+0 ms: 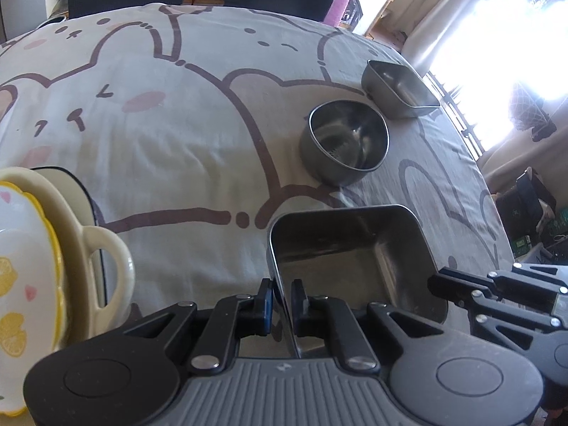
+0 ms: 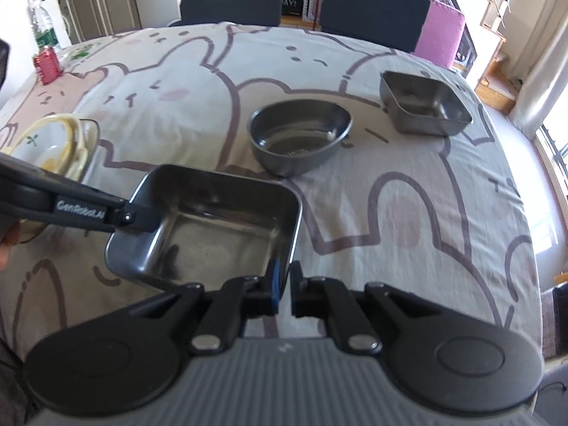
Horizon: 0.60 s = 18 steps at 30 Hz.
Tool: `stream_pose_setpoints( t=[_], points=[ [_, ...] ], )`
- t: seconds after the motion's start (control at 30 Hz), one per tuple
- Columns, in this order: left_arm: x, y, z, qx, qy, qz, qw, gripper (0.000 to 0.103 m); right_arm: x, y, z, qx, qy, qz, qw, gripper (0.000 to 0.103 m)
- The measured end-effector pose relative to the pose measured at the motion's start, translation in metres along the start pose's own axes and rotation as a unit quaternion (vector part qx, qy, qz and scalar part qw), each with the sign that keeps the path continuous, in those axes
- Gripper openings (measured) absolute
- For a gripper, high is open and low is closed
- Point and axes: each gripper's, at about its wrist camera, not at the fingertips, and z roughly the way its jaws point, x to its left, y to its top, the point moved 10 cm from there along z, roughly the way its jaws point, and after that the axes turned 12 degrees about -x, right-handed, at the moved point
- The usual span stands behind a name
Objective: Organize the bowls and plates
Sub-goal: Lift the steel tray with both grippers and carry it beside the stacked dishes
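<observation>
Steel tray between both claws

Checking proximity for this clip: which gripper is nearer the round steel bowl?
Right, narrowly. The right gripper grips the square tray's wall on the round steel bowl's side; the left gripper grips the opposite wall.

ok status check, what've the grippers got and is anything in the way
Left gripper and right gripper both shut on the big square steel tray, opposite walls. Round steel bowl and small square dish on the cloth beyond, apart.
</observation>
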Motion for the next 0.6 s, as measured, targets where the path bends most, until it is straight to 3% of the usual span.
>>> stream_pose_setpoints(
  t=[0.6],
  points=[
    [-0.001,-0.004,0.012,0.006,0.001,0.023,0.9997,0.011,-0.011,-0.006,0.02,0.023,0.005,0.034,0.999,0.007]
  ],
)
